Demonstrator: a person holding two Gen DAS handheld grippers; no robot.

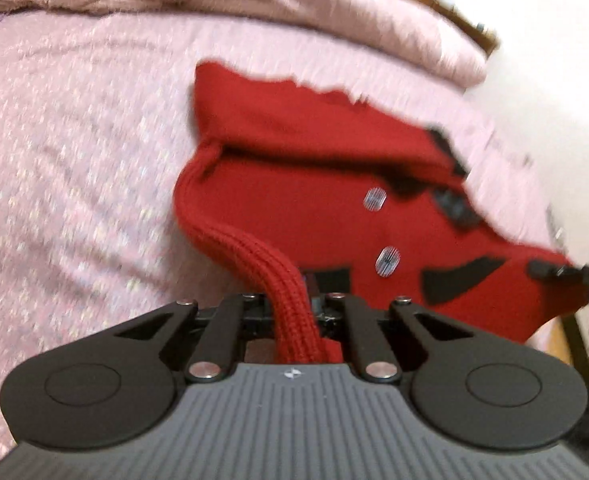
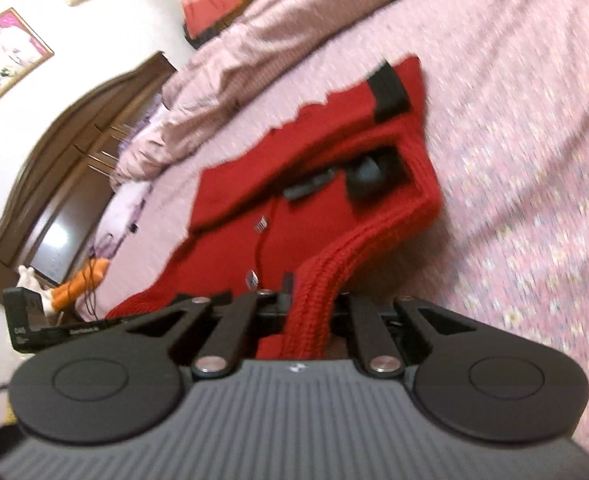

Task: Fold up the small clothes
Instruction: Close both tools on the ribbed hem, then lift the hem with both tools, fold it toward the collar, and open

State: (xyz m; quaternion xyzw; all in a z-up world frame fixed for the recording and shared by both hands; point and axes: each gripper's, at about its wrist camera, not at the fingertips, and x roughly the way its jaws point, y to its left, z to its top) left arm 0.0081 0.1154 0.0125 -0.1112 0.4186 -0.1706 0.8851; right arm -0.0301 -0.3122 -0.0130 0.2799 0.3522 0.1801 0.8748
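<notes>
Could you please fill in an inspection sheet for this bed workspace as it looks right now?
Surface: pink patterned bedspread, rumpled quilt at the far side.
Job's things: red knit cardigan with black trim, partly lifted, silver buttons showing.
Clutter: orange soft toy beside the bed.
Grippers: left gripper shut on a ribbed cardigan edge; right gripper likewise.
Cables: thin dark cord near the toy.
Surroundings: wooden headboard, framed photo on the wall.
</notes>
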